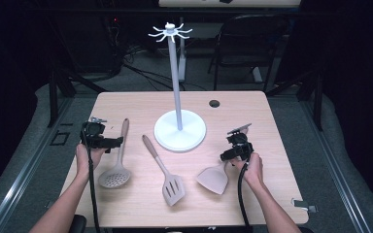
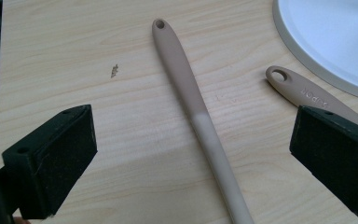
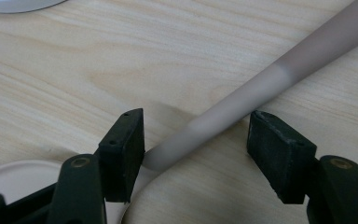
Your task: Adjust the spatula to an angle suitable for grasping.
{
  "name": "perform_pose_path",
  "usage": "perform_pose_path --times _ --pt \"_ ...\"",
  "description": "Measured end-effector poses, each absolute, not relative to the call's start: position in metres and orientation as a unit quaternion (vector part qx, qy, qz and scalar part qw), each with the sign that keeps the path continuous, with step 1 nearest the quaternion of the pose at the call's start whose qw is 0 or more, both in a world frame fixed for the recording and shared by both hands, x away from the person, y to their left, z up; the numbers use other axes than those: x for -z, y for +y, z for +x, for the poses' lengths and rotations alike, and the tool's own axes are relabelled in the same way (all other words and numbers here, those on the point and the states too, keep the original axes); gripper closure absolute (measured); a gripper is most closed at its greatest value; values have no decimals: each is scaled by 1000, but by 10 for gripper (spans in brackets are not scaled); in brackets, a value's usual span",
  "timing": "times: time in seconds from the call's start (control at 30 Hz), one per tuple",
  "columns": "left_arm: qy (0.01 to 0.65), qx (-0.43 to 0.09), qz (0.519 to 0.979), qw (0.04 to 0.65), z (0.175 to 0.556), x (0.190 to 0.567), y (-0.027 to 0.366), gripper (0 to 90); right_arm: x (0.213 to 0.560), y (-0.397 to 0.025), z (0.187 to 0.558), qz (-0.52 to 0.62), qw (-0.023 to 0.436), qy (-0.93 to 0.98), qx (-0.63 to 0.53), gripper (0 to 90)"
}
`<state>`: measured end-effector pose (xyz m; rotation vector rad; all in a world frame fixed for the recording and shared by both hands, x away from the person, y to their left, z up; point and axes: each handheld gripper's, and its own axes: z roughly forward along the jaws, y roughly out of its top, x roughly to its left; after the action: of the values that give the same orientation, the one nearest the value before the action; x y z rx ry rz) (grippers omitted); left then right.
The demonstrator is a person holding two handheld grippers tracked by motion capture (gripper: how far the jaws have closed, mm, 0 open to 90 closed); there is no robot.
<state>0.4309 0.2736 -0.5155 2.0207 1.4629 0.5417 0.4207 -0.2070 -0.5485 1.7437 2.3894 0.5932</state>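
- At 5 o'clock on the table [image 1: 252,104], we see the right gripper [image 3: 196,140] with jaws wide, straddling the solid spatula's [image 1: 214,178] handle [image 3: 261,86], gripping nothing.
- At 6 o'clock lies the slotted turner [image 1: 167,177].
- At 8 o'clock, the left gripper [image 2: 191,154] gapes wide over the skimmer's [image 1: 116,170] handle [image 2: 191,100].
- At 12 o'clock stands the white rack [image 1: 178,128] with 1 pole.

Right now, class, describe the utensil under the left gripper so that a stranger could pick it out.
Start at the white stand in the middle of the table. Three tan utensils lie in front of it; take the leftmost, the skimmer. Its round head full of small holes sets it apart from the slotted turner and plain spatula.
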Motion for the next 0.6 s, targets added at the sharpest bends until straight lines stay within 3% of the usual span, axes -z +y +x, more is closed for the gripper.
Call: perform_pose_path --times 0.6 --pt "545 -192 762 293 431 517 276 10 546 -210 421 562 52 804 -187 428"
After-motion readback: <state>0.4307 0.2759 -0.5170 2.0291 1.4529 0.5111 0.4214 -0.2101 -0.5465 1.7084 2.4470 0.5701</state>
